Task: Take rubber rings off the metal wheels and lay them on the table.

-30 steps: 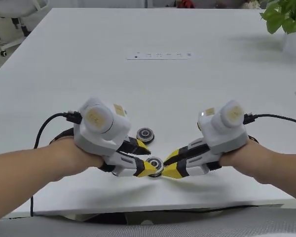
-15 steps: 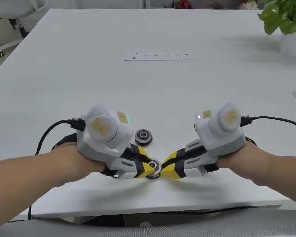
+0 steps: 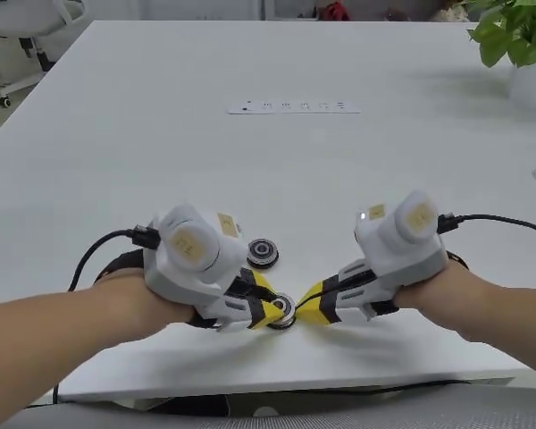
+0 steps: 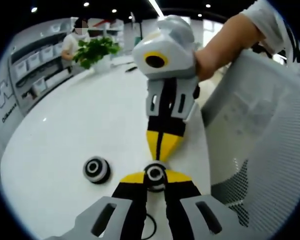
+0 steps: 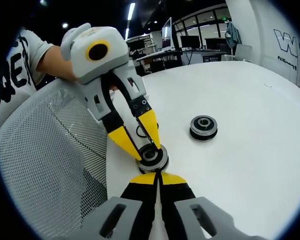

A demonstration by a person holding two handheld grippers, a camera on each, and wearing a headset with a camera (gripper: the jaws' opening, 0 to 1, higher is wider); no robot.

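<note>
Bright, even overhead light washed the white surface close to glare in the head view, leaving only soft shadows on its near edge beneath the left hand-held gripper and the right hand-held gripper. Both gripper views bowed strongly toward their edges; ceiling lights showed as small hot spots, and the far room was soft.

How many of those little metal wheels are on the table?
2. One wheel is clamped in the left hand-held gripper near the table's front edge, the right hand-held gripper's tips touching it; the other wheel lies free just beyond. More could hide under the hands.
</note>
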